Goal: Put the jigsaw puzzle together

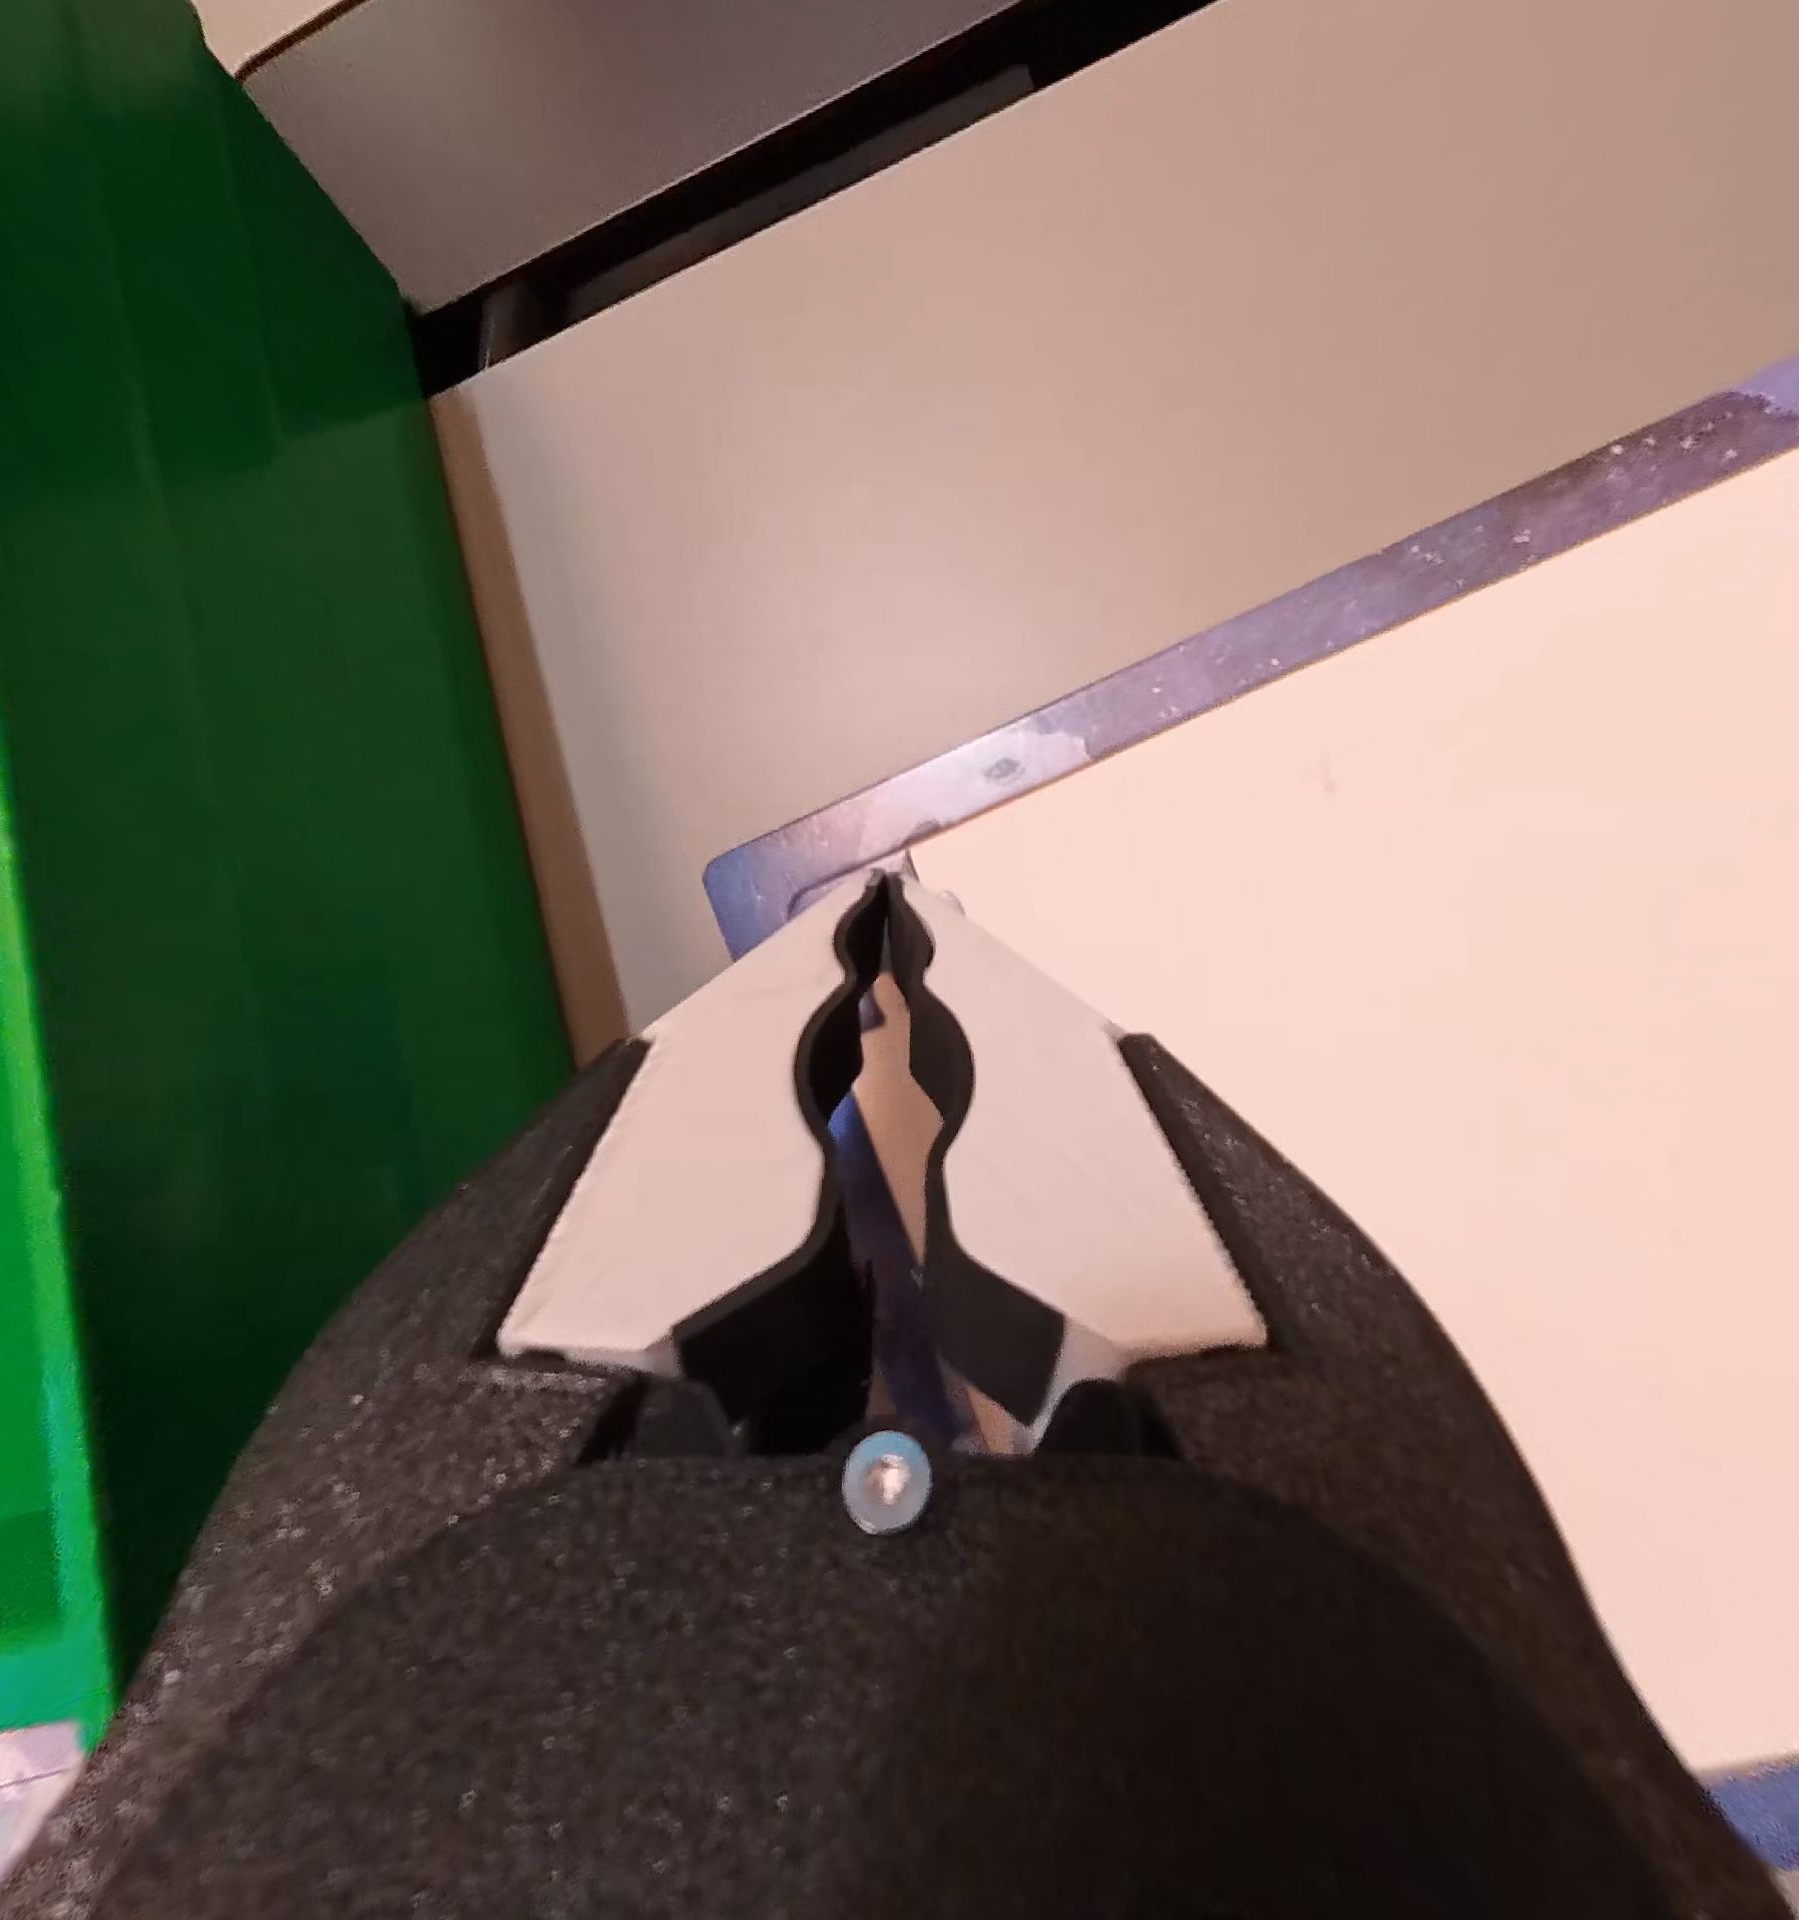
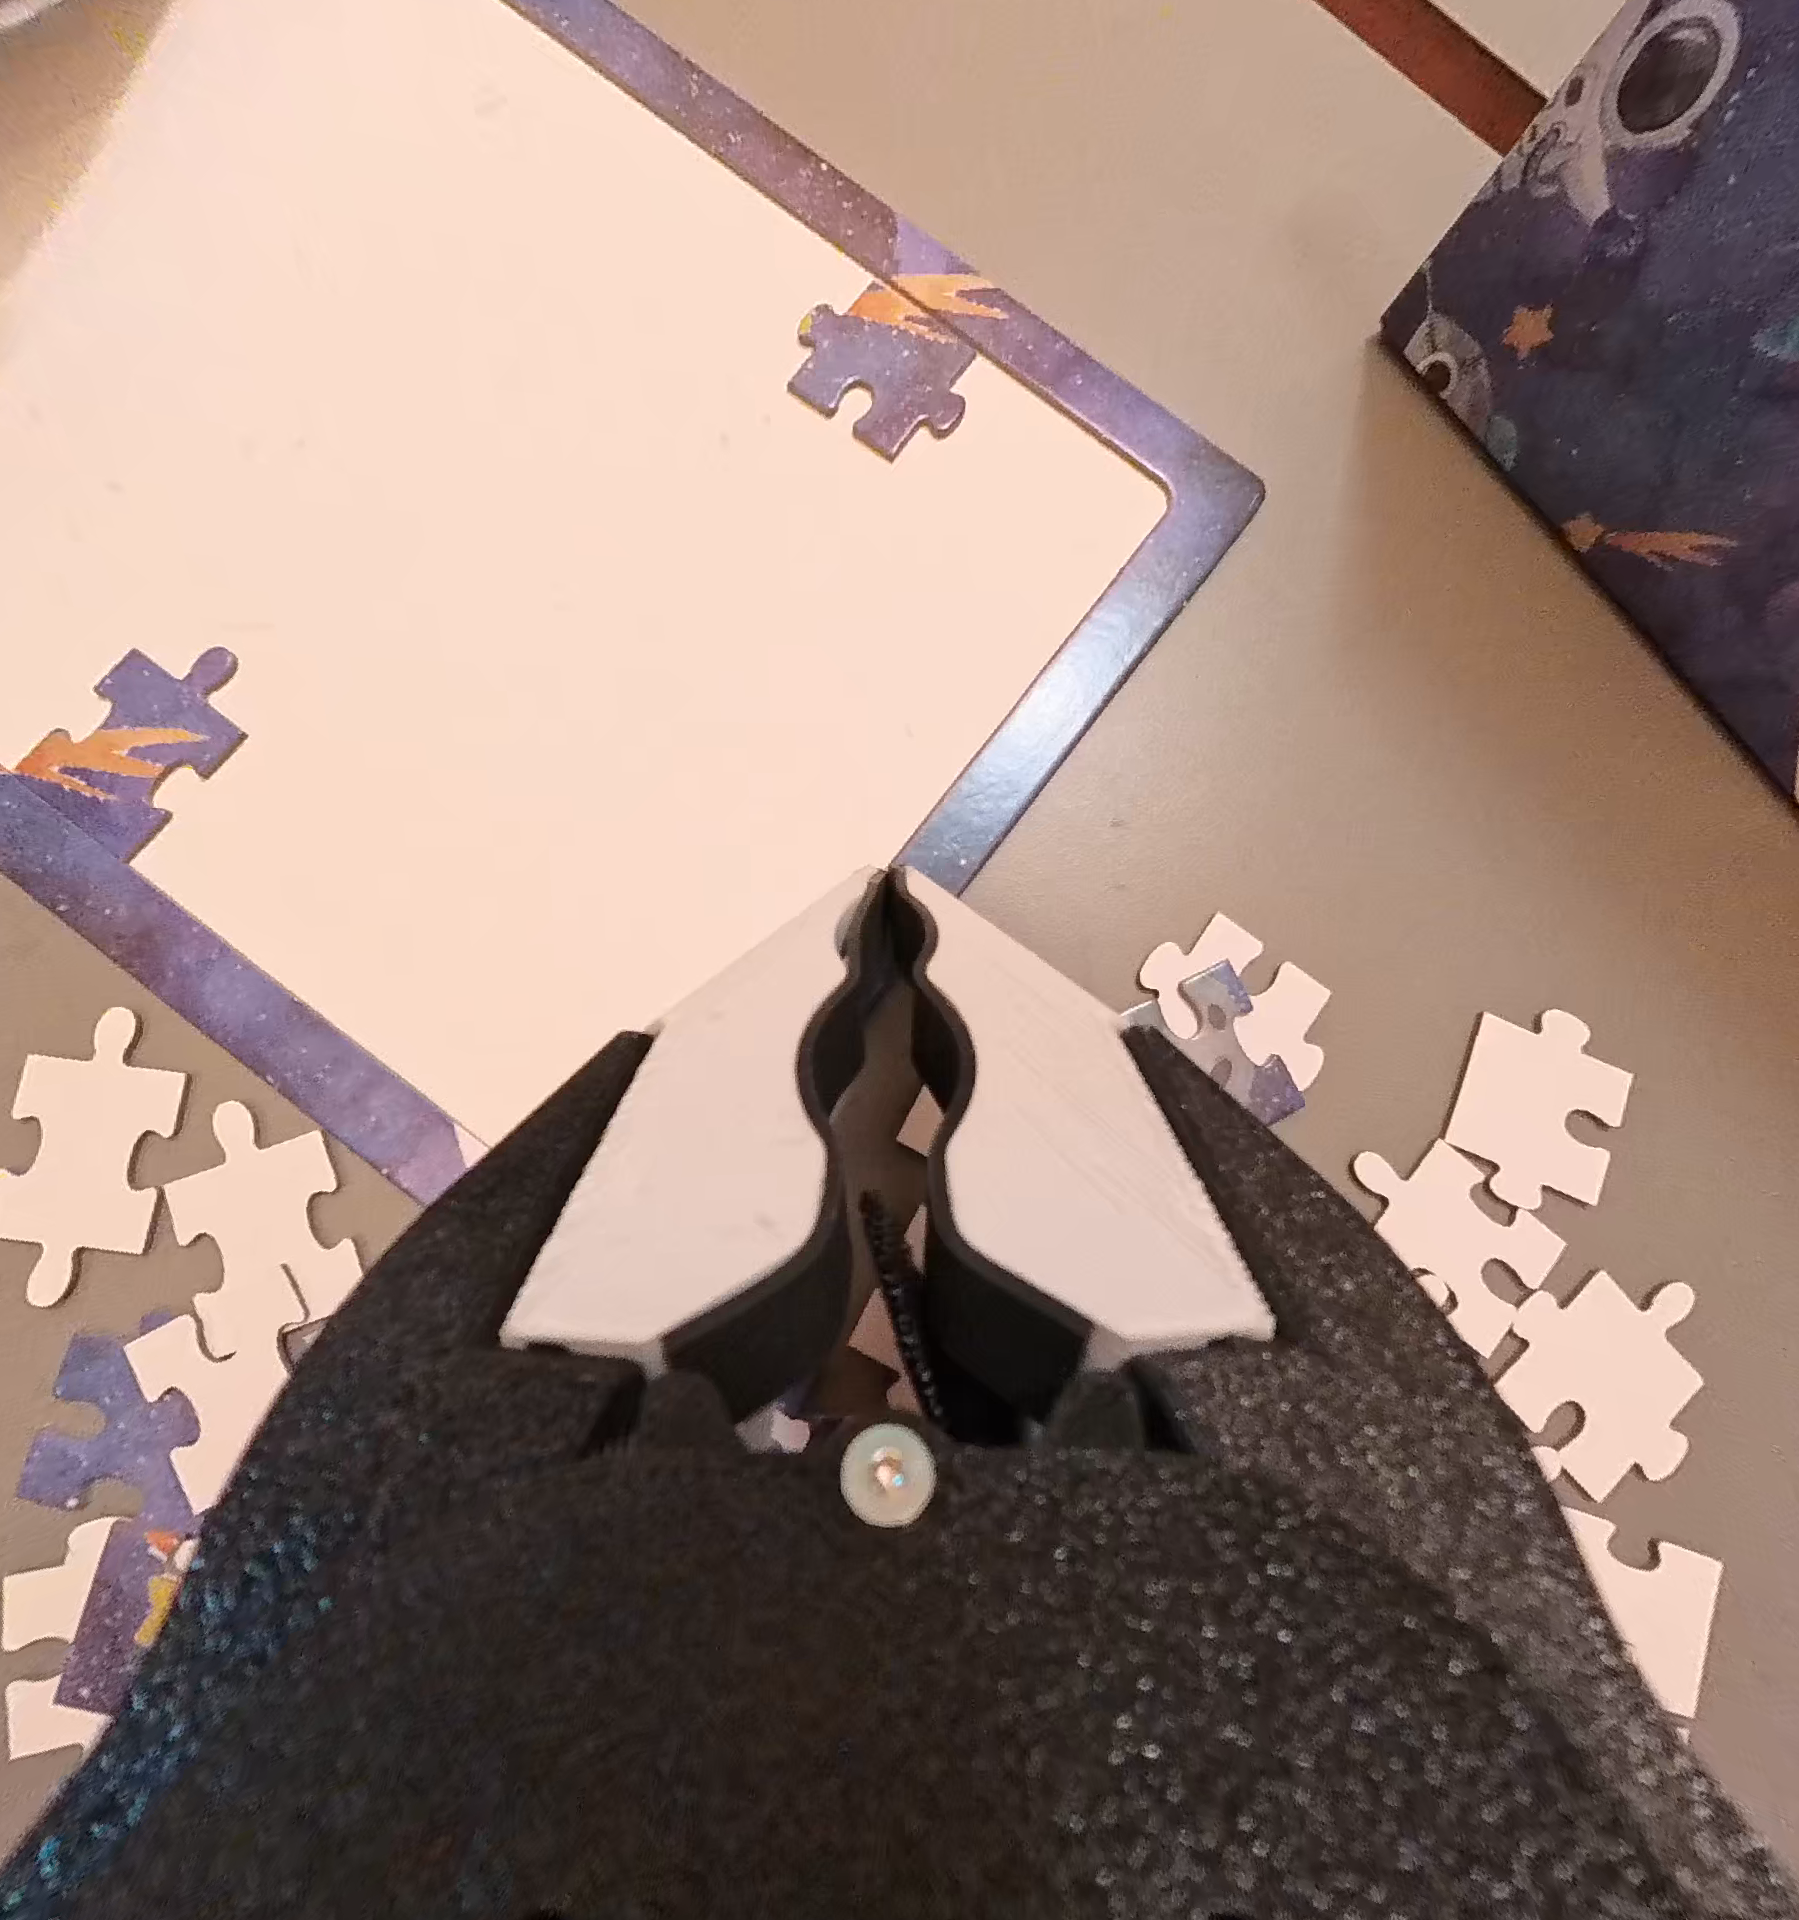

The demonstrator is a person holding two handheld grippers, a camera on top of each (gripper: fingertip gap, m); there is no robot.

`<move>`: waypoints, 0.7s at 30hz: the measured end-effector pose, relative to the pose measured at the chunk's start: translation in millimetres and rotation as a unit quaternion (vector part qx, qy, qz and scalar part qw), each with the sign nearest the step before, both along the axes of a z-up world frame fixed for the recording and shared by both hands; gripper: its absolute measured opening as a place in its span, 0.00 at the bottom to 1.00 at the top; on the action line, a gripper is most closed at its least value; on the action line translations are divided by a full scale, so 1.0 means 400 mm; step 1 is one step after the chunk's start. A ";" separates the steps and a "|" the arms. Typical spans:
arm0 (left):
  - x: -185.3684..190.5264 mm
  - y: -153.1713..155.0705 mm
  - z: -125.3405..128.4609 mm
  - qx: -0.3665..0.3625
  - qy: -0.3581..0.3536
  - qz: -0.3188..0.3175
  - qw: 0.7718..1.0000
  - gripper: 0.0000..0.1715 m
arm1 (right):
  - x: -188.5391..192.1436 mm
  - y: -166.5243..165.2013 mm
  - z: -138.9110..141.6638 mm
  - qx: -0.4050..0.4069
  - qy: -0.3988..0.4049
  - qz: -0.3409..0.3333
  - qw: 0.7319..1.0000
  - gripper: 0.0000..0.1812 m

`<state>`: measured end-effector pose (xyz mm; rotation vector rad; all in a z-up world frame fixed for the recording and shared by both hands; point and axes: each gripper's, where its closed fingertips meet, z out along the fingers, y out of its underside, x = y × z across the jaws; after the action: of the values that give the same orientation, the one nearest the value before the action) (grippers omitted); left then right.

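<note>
Right wrist view: the puzzle frame tray (image 2: 1071, 681) lies flat on the worktop (image 2: 1238, 727), cream base almost entirely bare. Only two pieces look seated: a placed piece with an orange streak (image 2: 879, 364) against the frame's far border near its corner, and a second placed piece (image 2: 152, 743) against the opposite border. By my read the job has barely begun; nearly everything is left.

Supply: loose pieces (image 2: 1529, 1216) are scattered on the worktop just beside the frame's near corner, on both sides of the right hand-held gripper (image 2: 890, 888). Most lie white side up, so they need flipping before sorting. A few overlap in small stacks, which will make single picks fiddly.

Right hand-held gripper: tips pressed together, nothing between them, hovering over the frame's border near the loose pieces.

Left wrist view: the left hand-held gripper (image 1: 887, 883) is also closed at the tips. It sits right at the frame tray's corner (image 1: 770, 883); I cannot tell whether it touches the frame or pins anything.

Surroundings: the puzzle box (image 2: 1643, 343) with space artwork sits well apart towards the worktop's far side, useful as reference. A green bin (image 1: 168, 831) stands close on the left gripper's side, limiting swing room there. Nothing blocks the tray interior.
</note>
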<state>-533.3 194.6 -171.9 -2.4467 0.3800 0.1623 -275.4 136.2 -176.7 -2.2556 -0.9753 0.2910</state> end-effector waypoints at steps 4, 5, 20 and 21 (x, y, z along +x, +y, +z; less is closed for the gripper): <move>-0.004 0.014 -0.013 0.009 -0.012 0.016 1.000 0.00 | 0.000 0.000 0.000 -0.001 0.005 0.001 1.000 0.00; -0.004 0.014 -0.013 0.011 -0.010 0.018 1.000 0.00 | 0.001 0.000 -0.001 -0.001 0.006 0.001 1.000 0.00; -0.051 -0.047 0.162 0.099 -0.030 0.028 0.994 0.08 | -0.001 -0.001 -0.001 0.001 0.006 0.001 1.000 0.00; -0.054 -0.087 0.176 0.088 -0.045 0.029 0.995 0.09 | -0.001 -0.001 -0.001 0.001 0.004 0.001 1.000 0.00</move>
<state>-554.9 159.9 -101.6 -2.2828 0.2442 0.1047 -275.7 135.7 -177.2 -2.2504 -0.9730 0.3011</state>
